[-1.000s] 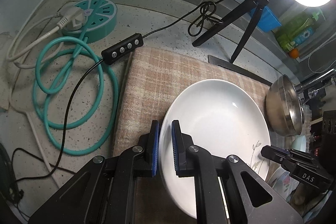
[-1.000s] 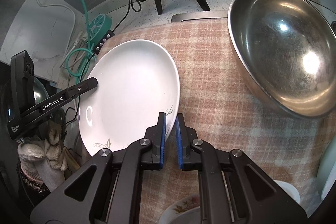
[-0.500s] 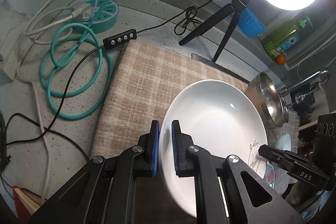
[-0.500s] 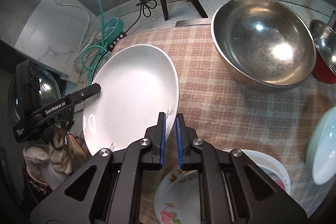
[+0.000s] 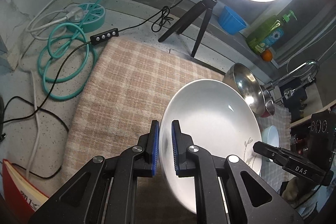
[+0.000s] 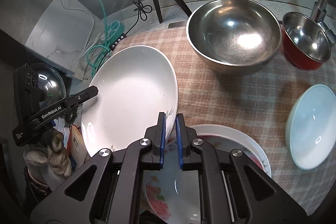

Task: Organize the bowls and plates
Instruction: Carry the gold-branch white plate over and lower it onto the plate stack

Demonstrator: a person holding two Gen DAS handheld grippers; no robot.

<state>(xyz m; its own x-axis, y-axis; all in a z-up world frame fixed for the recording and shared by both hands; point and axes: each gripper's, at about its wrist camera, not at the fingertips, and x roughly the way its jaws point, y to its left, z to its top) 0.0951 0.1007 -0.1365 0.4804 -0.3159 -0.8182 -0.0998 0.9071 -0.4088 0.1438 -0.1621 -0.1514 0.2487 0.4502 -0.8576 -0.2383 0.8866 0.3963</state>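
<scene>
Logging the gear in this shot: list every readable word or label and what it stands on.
"GenRobot.AI": on the left gripper, seen from the right wrist.
"DAS": on the right gripper, seen from the left wrist.
Green bottle: label too blurred to read.
Red book: characters too small to read.

It was a kitchen in a home. A shiny tap (image 6: 321,3) stood at the edge of a speckled stone counter (image 5: 134,20). A green bottle of dish soap (image 5: 268,33) and a small orange (image 5: 267,55) sat on a ledge. Metal bowls (image 6: 233,35) and plates (image 6: 222,135) lay on a checked cloth (image 5: 130,85). A pot lid (image 6: 50,85) was nearby.
</scene>
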